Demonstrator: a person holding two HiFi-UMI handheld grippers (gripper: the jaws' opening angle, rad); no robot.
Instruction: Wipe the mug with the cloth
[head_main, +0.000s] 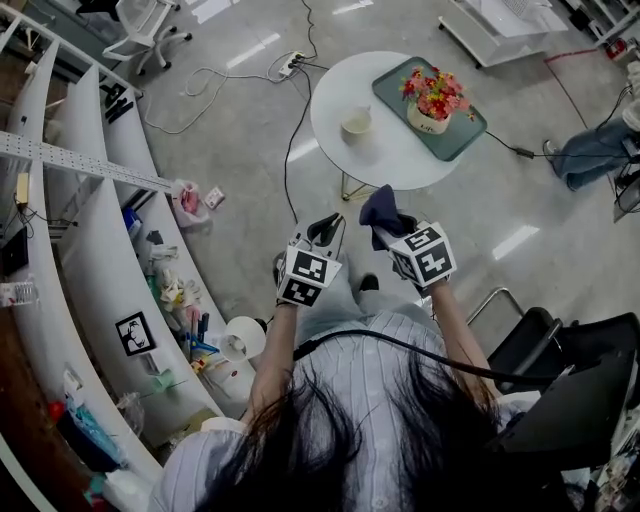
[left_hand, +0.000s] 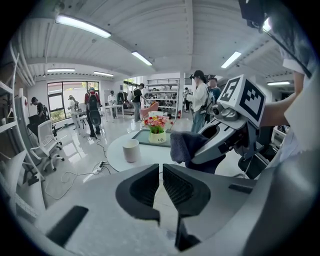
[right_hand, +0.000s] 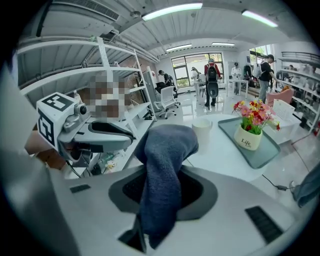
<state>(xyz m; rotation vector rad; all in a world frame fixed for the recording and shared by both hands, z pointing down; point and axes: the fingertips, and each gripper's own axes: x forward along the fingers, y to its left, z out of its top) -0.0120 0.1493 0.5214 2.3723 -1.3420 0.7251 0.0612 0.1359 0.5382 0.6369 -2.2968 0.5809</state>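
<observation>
I stand well back from the round white counter (head_main: 395, 165), a gripper in each hand. My right gripper (head_main: 390, 230) has its jaws clamped on the dark blue cloth (right_hand: 165, 150), which drapes over them. My left gripper (left_hand: 161, 172) has its jaws together on nothing. The white mug (head_main: 357, 121) sits on the counter, well apart from both grippers, beside a green tray (head_main: 455, 135) of flowers (head_main: 432, 95). The cloth is in hand, but wiping has not begun. As I judge it, reaching the mug, steadying it and wiping it all remain.
</observation>
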